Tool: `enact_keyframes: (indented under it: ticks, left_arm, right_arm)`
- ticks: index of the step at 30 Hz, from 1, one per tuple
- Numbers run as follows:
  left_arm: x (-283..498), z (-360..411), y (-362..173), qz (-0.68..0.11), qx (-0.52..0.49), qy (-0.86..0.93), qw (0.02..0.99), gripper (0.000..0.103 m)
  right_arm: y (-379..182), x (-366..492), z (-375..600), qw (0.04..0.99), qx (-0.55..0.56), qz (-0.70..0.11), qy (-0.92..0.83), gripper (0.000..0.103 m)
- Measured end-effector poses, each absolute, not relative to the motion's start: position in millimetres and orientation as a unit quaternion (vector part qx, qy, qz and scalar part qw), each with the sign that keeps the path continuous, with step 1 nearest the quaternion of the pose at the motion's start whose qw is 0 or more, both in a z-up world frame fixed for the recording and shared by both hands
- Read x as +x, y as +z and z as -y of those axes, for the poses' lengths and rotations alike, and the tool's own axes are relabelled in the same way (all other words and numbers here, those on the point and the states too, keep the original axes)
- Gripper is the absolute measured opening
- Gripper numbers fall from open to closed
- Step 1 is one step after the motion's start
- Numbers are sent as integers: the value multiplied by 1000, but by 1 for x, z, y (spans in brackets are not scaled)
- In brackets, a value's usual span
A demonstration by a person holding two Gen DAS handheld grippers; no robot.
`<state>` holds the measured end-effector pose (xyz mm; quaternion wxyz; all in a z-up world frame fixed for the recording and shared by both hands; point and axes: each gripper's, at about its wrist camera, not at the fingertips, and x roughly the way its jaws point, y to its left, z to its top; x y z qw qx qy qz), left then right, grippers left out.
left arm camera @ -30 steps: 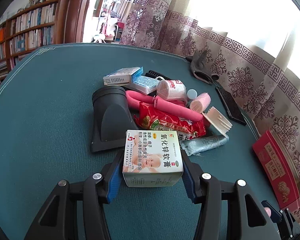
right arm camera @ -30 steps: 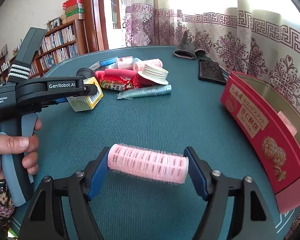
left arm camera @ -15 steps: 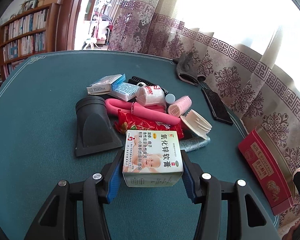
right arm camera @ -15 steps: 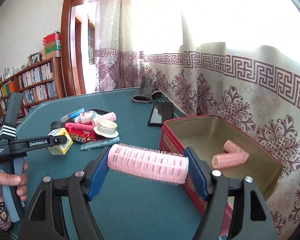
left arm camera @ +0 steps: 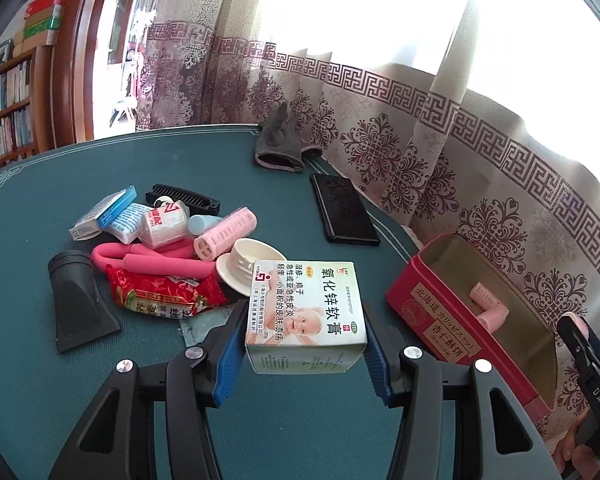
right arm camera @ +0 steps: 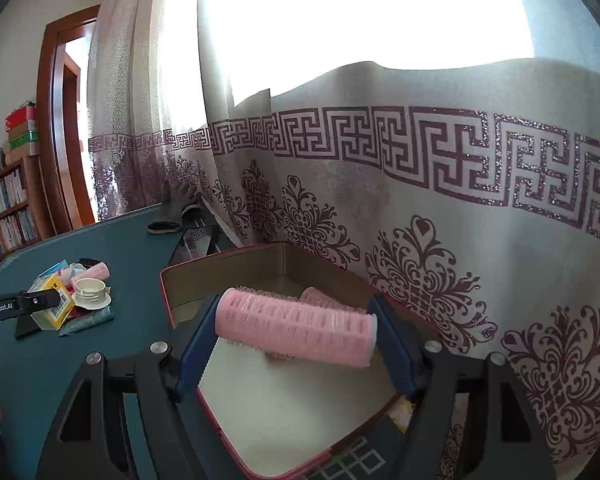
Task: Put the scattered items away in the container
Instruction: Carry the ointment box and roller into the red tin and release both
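Fingers on my right gripper [right arm camera: 296, 330] are clamped end to end on a pink hair roller [right arm camera: 296, 330], and I have it hanging over the open red box [right arm camera: 260, 258], where more pink rollers [left arm camera: 488, 306] lie inside. My left gripper [left arm camera: 306, 354] pinches a white ointment carton [left arm camera: 306, 312] by its sides, lifted off the green desk [left arm camera: 40, 360], left of the box. Beyond it sits the pile: red snack packet [left arm camera: 160, 298], cream lid [left arm camera: 248, 266], another roller [left arm camera: 226, 232], black nozzle [left arm camera: 78, 308].
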<state>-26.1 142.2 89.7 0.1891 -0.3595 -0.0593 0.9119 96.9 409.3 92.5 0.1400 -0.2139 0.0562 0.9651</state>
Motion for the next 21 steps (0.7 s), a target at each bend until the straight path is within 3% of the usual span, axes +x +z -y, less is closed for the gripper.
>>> enact_keyframes:
  ticks: [15, 16, 18, 21]
  left_arm:
    - [-35, -266, 136, 4, -326, 897, 298, 55]
    - [-36, -276, 136, 0, -327, 892, 311, 64]
    - [-38, -291, 135, -2, -334, 885, 325, 92]
    - [-34, -298, 132, -10, -331, 883, 332, 94]
  right_arm:
    - [87, 101, -435, 135, -223, -75, 963, 77]
    - [86, 100, -435, 133, -226, -71, 962, 77]
    - [84, 98, -435, 131, -233, -69, 961, 80]
    - [82, 97, -438, 130, -238, -76, 960, 80]
